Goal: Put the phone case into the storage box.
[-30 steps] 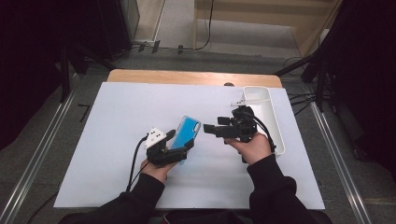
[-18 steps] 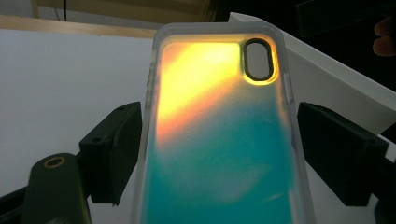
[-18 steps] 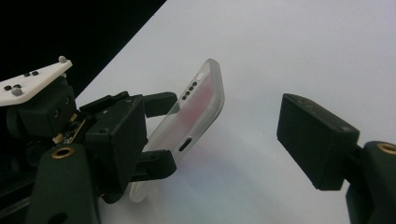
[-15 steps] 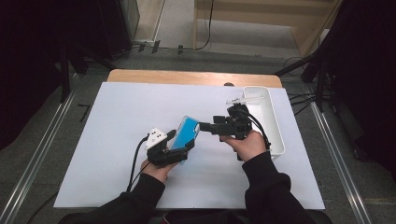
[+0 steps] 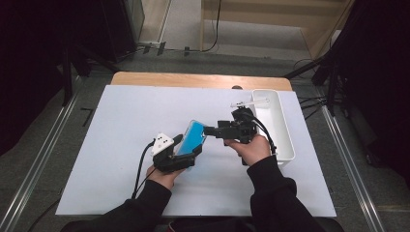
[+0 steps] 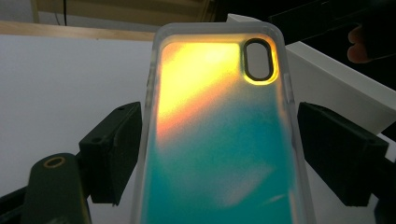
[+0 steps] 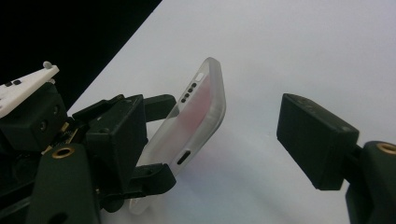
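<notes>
My right gripper (image 5: 209, 130) has edged closer to the phone case (image 5: 192, 137), jaws open and empty; my left gripper (image 5: 180, 155) clamps the case's sides mid-table, its long axis tilting up toward the tray (image 5: 285, 126)

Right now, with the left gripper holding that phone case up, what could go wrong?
1. The left gripper pinches the phone case only by its side edges, and the soft shell could flex and slip out.
2. The right gripper, jaws open, points at the case's raised end; a misjudged approach may knock it loose.
3. The white bin sits close by the right hand, so its cable could snag the rim.
</notes>
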A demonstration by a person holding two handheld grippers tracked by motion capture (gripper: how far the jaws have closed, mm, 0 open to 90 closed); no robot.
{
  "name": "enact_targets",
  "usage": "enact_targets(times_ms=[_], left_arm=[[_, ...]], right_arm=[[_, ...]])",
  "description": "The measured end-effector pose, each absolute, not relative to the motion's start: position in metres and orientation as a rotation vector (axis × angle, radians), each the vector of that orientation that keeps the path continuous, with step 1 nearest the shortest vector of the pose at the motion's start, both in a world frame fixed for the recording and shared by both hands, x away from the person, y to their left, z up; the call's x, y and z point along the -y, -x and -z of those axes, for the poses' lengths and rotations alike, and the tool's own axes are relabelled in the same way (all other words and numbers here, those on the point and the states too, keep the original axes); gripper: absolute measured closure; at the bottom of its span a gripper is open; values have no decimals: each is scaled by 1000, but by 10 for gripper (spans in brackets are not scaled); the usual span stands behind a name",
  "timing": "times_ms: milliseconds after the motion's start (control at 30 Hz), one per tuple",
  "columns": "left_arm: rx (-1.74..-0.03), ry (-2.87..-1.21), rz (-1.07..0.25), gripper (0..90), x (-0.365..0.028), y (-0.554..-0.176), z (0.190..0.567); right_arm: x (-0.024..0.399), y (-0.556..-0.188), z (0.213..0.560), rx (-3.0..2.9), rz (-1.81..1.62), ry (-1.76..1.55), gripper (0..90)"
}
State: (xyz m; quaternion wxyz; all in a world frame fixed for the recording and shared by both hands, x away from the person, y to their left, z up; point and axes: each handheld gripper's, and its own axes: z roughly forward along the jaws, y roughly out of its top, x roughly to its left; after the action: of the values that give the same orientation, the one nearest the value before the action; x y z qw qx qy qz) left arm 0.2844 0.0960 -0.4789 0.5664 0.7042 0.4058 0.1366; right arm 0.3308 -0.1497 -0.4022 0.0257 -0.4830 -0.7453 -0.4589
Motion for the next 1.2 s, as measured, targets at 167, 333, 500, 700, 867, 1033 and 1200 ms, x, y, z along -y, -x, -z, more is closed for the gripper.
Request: enact_targets(times_ms=[167,333,500,700,867,1033,1200], left_arm=[[-939,-1654,-326,166,-93,-282,478],[-938,-1654,-327,166,-93,-282,479],[-934,-1651,-321,165,-92,-281,479],[-934,-1649,-317,166,-93,-282,479],[-927,-1652,-322,166,-92,-281,479],[-922,-1657,-326,165,-91,-280,479],[-911,-1661,-347,165,-89,-279,480]], right_arm=[[146,-333,406,2308,1395,1494,260],[144,-336,409,2301,1381,1499,278],[140,-337,412,2287,1365,1494,304],[136,-339,415,2272,1350,1481,357],[135,-341,418,2238,1344,1478,436],[136,-343,419,2215,1329,1494,569],[137,-344,419,2160,1288,1511,727]])
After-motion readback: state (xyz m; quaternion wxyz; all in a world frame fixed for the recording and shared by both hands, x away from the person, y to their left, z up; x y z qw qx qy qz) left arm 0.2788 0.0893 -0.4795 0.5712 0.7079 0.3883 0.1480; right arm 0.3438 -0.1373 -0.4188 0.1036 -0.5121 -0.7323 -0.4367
